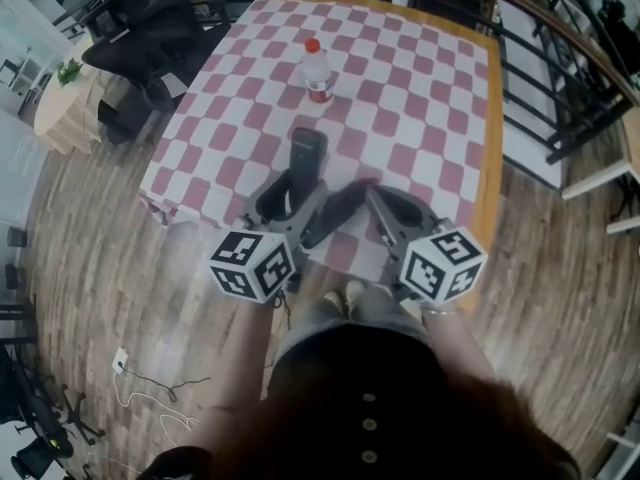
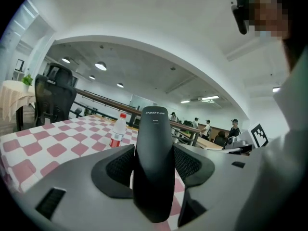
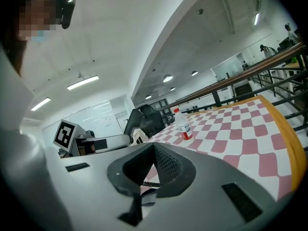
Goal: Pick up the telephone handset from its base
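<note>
The left gripper [image 2: 154,168] is clamped on the telephone handset [image 1: 307,154]: its two ribbed black pads [image 2: 118,166] press against either side of the lower part, and the handset stands upright between them over the near part of the table [image 1: 425,98], which is covered in a red and white checked cloth. Small white print near the handset's top reads roughly "CHINOE", with "A061" beneath it. The left forearm [image 1: 238,353] reaches forward from the body, with the marker cube [image 1: 252,264] close to the person and the jaws pointing away and slightly inward. Farther along the table, well apart from the handset, a clear bottle [image 1: 316,70] with a red cap and red label stands upright; its label is too small to read. The right gripper [image 3: 155,161] has its jaws pressed together on nothing, and a bit of coiled cord [image 3: 150,184] shows through the gap below them. It angles inward towards the left gripper, just beside it, on the extended right forearm [image 1: 452,346]
</note>
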Action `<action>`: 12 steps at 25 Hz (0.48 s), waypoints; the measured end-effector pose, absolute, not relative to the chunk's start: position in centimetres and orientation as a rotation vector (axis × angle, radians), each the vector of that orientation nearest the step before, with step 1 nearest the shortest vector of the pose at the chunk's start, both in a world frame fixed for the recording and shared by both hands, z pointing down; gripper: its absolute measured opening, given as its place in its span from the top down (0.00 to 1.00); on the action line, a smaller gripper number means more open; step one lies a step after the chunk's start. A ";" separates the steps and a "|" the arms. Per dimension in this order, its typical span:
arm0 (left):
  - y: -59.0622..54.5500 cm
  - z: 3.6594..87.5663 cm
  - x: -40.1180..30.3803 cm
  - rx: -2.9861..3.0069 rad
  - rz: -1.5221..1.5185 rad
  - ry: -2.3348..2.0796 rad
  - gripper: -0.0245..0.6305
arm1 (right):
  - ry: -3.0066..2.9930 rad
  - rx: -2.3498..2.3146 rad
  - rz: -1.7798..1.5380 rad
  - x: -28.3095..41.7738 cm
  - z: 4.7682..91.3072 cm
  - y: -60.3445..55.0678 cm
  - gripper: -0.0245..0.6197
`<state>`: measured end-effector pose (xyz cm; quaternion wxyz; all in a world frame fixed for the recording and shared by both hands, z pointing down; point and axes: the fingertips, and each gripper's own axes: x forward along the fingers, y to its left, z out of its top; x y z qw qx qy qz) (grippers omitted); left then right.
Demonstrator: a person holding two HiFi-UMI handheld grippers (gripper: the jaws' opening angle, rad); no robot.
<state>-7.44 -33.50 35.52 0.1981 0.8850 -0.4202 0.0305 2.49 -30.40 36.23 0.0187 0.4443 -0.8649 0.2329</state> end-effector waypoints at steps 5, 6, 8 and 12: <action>-32.7 34.4 -9.0 2.502 -0.027 -1.193 0.57 | -2.702 1.342 0.686 1.5 35.6 -30.3 0.95; -32.5 34.3 -9.3 2.504 -0.043 -1.199 0.57 | -2.706 1.335 0.681 1.4 35.5 -30.3 0.95; -32.2 34.2 -9.9 2.503 -0.068 -1.201 0.57 | -2.715 1.328 0.676 1.2 35.3 -30.2 0.95; -31.7 34.4 -10.6 2.477 -0.114 -1.200 0.57 | -2.726 1.319 0.656 1.2 35.0 -30.4 0.95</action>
